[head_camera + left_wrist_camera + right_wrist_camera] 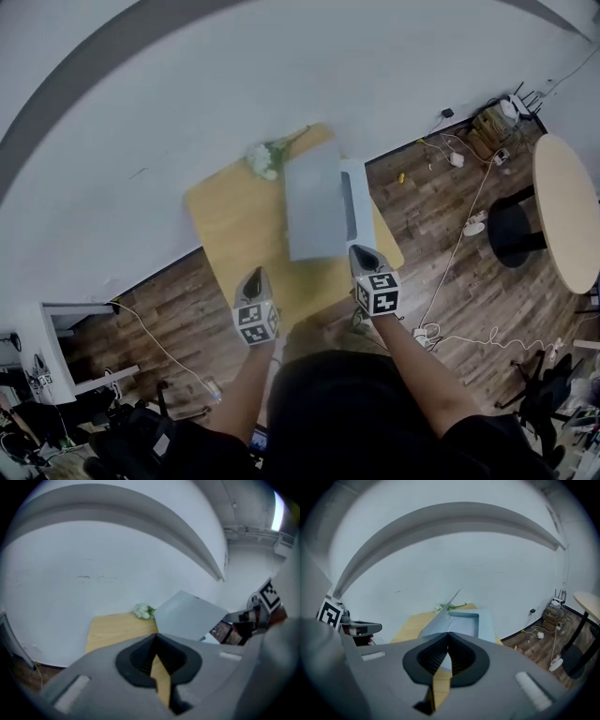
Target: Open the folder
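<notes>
A pale blue-grey folder (359, 211) lies on the small wooden table (230, 220), toward its right side. Its cover (314, 202) is lifted off the base and stands tilted up to the left; neither gripper touches it. The left gripper view shows the cover (190, 616) as a slanted grey sheet, and the right gripper view shows its raised edge (440, 618) above the inner tray (468, 623). My left gripper (254, 275) hangs over the table's near edge, shut and empty. My right gripper (361, 251) is just short of the folder's near end, also shut with nothing in it.
A small bunch of white flowers (265, 157) lies at the table's far edge by the white wall. To the right are a round wooden table (565, 211), a black chair base (514, 230) and loose cables (469, 225) on the wood floor. A white cabinet (47, 347) stands at the left.
</notes>
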A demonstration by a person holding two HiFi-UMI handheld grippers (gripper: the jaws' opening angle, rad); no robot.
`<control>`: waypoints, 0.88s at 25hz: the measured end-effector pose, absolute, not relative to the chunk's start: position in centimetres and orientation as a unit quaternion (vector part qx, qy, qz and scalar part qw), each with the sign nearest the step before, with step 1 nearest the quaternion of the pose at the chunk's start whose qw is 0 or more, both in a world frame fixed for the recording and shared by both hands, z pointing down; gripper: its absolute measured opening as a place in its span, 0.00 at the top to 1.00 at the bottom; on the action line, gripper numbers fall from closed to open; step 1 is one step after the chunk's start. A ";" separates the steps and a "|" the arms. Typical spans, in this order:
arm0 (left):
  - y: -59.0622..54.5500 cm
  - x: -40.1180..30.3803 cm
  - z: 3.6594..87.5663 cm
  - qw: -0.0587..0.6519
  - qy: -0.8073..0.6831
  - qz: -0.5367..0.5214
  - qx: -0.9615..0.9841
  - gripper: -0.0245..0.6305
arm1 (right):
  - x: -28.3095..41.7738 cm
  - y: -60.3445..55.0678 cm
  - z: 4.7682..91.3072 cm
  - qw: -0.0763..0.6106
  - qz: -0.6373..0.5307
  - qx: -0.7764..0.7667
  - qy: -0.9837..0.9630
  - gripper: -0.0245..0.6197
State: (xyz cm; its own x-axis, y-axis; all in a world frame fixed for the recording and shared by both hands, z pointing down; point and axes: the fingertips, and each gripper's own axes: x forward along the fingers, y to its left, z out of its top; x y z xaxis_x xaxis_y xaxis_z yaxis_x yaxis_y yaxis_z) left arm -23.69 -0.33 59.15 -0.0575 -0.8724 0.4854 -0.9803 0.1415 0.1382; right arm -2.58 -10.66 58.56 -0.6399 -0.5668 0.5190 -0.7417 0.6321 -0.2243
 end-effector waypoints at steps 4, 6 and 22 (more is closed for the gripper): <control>-2.3 -18.1 55.2 0.200 -0.713 0.094 0.666 0.96 | 0.9 -11.8 56.1 0.175 0.203 0.376 -0.887 0.96; -3.1 -15.8 53.5 0.183 -0.712 0.086 0.673 0.96 | 2.4 -12.1 54.9 0.163 0.196 0.375 -0.892 0.96; -6.5 -5.9 47.9 0.118 -0.725 0.066 0.675 0.96 | 13.2 -15.3 48.4 0.118 0.094 0.381 -0.912 0.96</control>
State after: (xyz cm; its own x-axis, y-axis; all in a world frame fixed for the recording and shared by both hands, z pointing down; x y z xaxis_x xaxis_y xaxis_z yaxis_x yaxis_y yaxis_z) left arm -5.94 -6.49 47.94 -0.0601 -0.9636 0.2606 -0.9948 0.0795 0.0644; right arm 13.23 -15.34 48.42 -0.6815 -0.6730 0.2873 -0.7176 0.6916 -0.0819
